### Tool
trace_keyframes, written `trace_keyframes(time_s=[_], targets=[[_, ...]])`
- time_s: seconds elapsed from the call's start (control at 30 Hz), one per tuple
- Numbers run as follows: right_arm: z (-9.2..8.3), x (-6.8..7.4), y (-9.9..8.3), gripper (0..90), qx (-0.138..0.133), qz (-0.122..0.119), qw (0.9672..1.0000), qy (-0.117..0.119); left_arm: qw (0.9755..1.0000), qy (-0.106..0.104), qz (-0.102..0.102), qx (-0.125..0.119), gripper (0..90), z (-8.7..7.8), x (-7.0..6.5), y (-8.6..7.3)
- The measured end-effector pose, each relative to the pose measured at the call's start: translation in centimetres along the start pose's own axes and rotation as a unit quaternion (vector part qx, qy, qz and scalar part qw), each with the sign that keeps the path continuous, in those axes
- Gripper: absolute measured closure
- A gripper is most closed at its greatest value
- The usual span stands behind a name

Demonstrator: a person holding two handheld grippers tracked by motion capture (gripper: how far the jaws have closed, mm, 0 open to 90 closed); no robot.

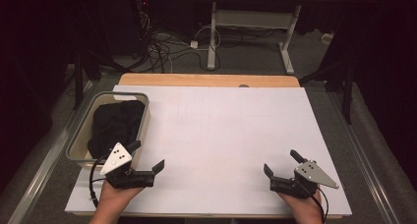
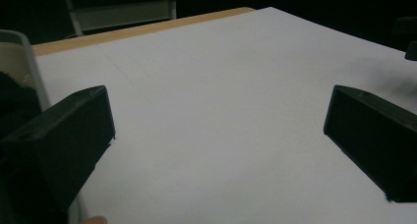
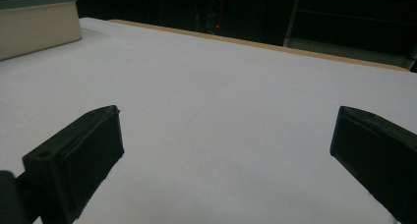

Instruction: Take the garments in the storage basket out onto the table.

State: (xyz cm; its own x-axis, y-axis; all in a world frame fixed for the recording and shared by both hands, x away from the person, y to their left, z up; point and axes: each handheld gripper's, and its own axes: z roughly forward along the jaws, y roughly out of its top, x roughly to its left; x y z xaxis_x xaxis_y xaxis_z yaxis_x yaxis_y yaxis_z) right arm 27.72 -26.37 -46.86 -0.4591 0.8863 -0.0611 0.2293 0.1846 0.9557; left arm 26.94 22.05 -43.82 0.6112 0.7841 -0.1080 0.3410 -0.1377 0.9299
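Both your left tongs (image 1: 146, 157) and right tongs (image 1: 282, 163) gape wide, holding nothing. The black cloth (image 1: 114, 123) just beyond your left tongs lies untouched in the bin (image 1: 145, 117), so everything remains to do.

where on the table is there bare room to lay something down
The white board lies bare from the bin across to its right edge, and between the left gripper and right gripper. The bin itself is crowded with black cloth.
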Motion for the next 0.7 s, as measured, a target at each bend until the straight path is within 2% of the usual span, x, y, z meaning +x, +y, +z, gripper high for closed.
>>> trace_keyframes(time_s=[0.2,0.4,0.6,0.7], targets=[[-0.1,-0.2,0.0,0.0,-0.001,-0.001,1.0,-0.001,0.9999,0.007,-0.011,-0.004,0.0,-1.0,1.1,0.1],[-0.2,-0.3,0.0,0.0,0.0,0.0,1.0,-0.002,0.9996,0.025,-0.015,-0.001,0.0,-2.0,2.2,0.1],[-0.1,-0.2,0.0,0.0,0.0,-0.002,1.0,0.001,0.9989,0.041,-0.018,-0.01,0.0,-3.3,3.3,0.2],[-0.1,-0.2,-0.1,0.0,0.001,-0.003,1.0,0.001,0.9981,0.056,-0.022,-0.015,0.0,-4.2,4.3,0.1]])
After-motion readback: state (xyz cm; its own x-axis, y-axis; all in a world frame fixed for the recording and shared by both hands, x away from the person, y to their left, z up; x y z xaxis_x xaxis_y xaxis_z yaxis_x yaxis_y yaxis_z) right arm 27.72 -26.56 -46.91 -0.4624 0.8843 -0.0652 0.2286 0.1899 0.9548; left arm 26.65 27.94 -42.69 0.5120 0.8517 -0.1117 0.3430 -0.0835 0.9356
